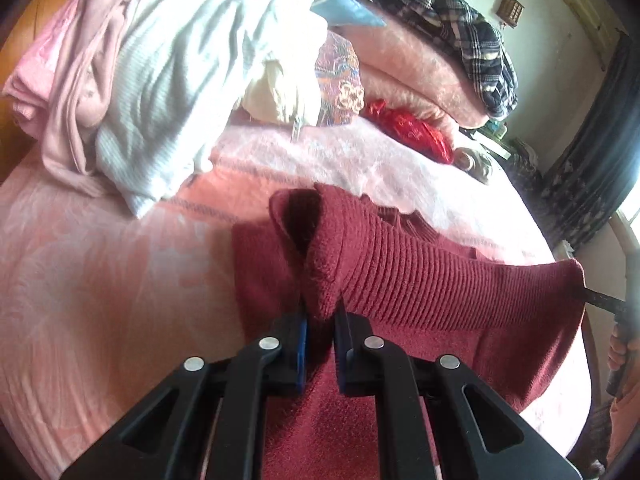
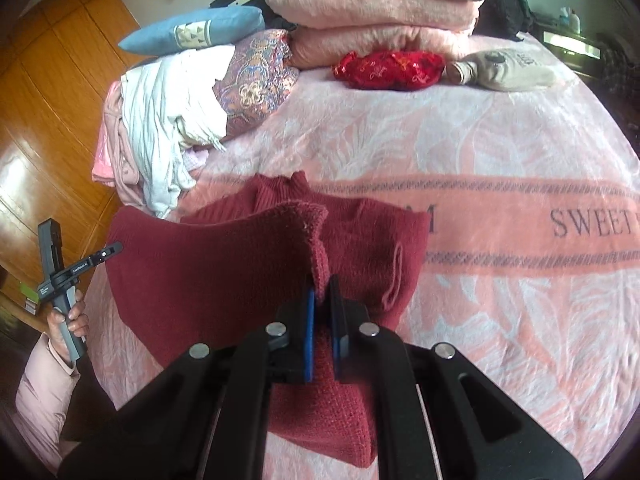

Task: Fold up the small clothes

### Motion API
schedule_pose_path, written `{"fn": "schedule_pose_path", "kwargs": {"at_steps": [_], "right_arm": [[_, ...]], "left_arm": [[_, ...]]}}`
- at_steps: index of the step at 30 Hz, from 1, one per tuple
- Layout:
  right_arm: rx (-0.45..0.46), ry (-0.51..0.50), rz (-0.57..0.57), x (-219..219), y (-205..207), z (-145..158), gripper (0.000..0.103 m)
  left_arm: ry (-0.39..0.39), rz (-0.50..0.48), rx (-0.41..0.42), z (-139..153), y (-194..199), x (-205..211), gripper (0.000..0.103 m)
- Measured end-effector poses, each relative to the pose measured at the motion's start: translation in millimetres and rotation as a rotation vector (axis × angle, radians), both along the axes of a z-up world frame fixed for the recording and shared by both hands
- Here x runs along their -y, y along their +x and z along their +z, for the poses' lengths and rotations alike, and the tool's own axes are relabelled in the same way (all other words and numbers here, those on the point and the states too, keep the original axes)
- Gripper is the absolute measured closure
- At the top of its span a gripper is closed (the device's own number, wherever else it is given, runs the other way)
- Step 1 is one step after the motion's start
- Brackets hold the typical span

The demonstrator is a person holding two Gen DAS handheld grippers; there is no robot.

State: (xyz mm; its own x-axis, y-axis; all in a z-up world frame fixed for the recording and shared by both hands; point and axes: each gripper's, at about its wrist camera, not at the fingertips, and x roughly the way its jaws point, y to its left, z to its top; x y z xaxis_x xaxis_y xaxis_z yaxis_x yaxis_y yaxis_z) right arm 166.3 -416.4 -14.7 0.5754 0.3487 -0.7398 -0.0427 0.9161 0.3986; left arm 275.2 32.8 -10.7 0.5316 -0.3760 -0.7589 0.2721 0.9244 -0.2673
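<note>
Garment: a dark red knitted sweater (image 1: 400, 320) lies on the bed in front of both grippers, its body flat on the cover and part of its ribbed knit raised and stretched between the two tools.
Left gripper (image 1: 320, 320): jaws drawn in on a bunched fold of the sweater; the blue pads press the knit from both sides and the fabric stands up in a peak above them.
Right gripper (image 2: 322, 300): jaws clamped on another raised fold of the sweater (image 2: 224, 280); cloth shows between the pads and drapes below them.
Left hand (image 2: 68, 316): seen in the right wrist view at the left edge, wrapped round the grey handle of its tool, a pale pink sleeve below it.
Support: pink bed cover (image 2: 500, 152) with a pale leaf pattern and a darker band lettered "SWEET".
Left of sweater: a heap of white and pink clothes (image 1: 160, 80), unfolded, near the sweater but apart from it.
Far end of bed: folded pink blankets (image 2: 372, 20) stacked, a plaid garment (image 1: 460, 28) on top, a red patterned bundle (image 2: 388, 70) just in front of them, a blue cushion (image 2: 192, 32) and a floral cushion (image 2: 256, 80) beside the heap.
Floor: wooden boards (image 2: 40, 120) at the left.
</note>
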Motion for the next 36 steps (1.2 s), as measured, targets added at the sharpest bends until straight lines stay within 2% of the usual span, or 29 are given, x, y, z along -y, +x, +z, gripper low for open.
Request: {"fn": "schedule_pose_path", "kwargs": {"at_steps": [5, 9, 15, 18, 20, 21, 22, 23, 25, 26, 28, 30, 33, 36], "right_arm": [[0.016, -0.017, -0.057, 13, 72, -7, 0.098], [-0.051, -0.024, -0.100, 16, 127, -40, 0.098], [-0.156, -0.088, -0.139, 14, 158, -103, 0.098], [-0.201, -0.113, -0.155, 14, 159, -122, 0.097], [-0.225, -0.142, -0.165, 13, 159, -132, 0.092], [-0.236, -0.145, -0.169, 12, 158, -134, 0.091], [-0.243, -0.142, -0.168, 12, 157, -136, 0.089], [-0.245, -0.143, -0.171, 11, 154, -135, 0.084], [-0.242, -0.136, -0.170, 13, 145, -128, 0.083], [-0.249, -0.134, -0.167, 14, 139, -124, 0.078], [-0.252, -0.123, -0.148, 16, 119, -111, 0.067], [-0.257, -0.109, -0.112, 14, 94, -99, 0.063], [-0.290, -0.056, -0.052, 6, 44, -90, 0.054], [-0.341, -0.007, -0.028, -1, -1, -97, 0.047]], "left_arm": [[0.016, 0.064, 0.013, 1, 57, 10, 0.093], [0.056, 0.094, -0.040, -30, 100, 23, 0.092], [0.185, 0.084, -0.114, -93, 126, 45, 0.092], [0.240, 0.080, -0.129, -110, 129, 48, 0.088], [0.255, 0.086, -0.132, -114, 127, 48, 0.083], [0.261, 0.090, -0.135, -114, 127, 48, 0.078], [0.278, 0.101, -0.135, -113, 127, 49, 0.069], [0.297, 0.111, -0.131, -110, 126, 48, 0.064], [0.310, 0.121, -0.141, -103, 123, 44, 0.042], [0.303, 0.121, -0.152, -98, 119, 40, 0.035], [0.283, 0.104, -0.161, -86, 105, 30, 0.031], [0.285, 0.096, -0.186, -77, 83, 18, 0.018], [0.287, 0.062, -0.211, -75, 35, -4, 0.018], [0.306, 0.036, -0.250, -90, -7, -23, 0.018]]}}
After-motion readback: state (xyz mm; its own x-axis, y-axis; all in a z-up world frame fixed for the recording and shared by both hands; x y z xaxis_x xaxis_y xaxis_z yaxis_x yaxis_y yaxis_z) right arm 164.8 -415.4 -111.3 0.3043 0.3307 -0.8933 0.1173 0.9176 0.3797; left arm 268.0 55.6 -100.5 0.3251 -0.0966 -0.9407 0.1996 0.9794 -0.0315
